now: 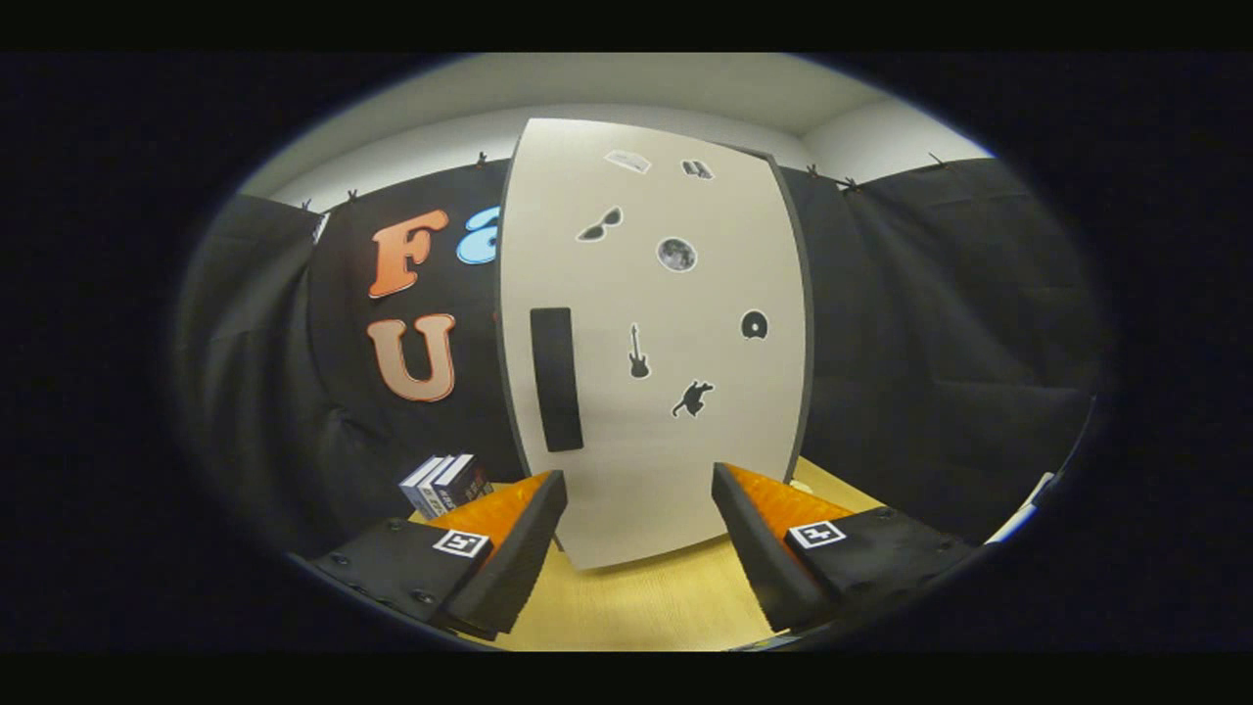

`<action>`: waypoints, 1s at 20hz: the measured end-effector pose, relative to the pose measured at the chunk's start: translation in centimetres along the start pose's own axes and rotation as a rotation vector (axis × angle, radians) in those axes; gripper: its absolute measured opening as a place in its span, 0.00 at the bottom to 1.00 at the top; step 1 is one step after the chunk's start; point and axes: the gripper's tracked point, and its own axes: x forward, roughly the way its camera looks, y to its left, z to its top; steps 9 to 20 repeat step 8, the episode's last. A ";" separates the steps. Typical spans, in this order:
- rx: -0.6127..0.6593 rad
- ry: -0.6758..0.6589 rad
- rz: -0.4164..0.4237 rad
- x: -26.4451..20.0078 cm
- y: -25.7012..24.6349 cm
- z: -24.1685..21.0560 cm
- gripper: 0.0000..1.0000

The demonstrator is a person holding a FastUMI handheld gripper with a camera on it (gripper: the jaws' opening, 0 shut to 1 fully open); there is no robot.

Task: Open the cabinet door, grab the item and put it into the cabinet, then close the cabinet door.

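One cabinet (651, 343) stands upright on the wooden table (636, 607), straight ahead of the gripper (638, 543), and its pale door (675, 460), dotted with small stickers, looks shut flat against the front. A dark vertical handle (556, 379) sits near the door's left edge. To the near left, beside the cabinet's foot and just beyond the left finger, stands a small stack of boxes (445, 483), probably the item to be stored. A shut door with the boxes outside fits either a start or another item already inside; I cannot tell which. The fingers are spread wide, holding nothing. Nothing blocks the handle; black cloth hangs behind.
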 end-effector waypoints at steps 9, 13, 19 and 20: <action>0.028 -0.065 -0.002 -3.7 -0.9 2.0 0.96; 0.028 -0.065 -0.002 -3.7 -0.9 2.0 0.96; 0.028 -0.065 -0.002 -3.7 -0.9 2.0 0.96; 0.028 -0.065 -0.002 -3.7 -0.9 2.0 0.96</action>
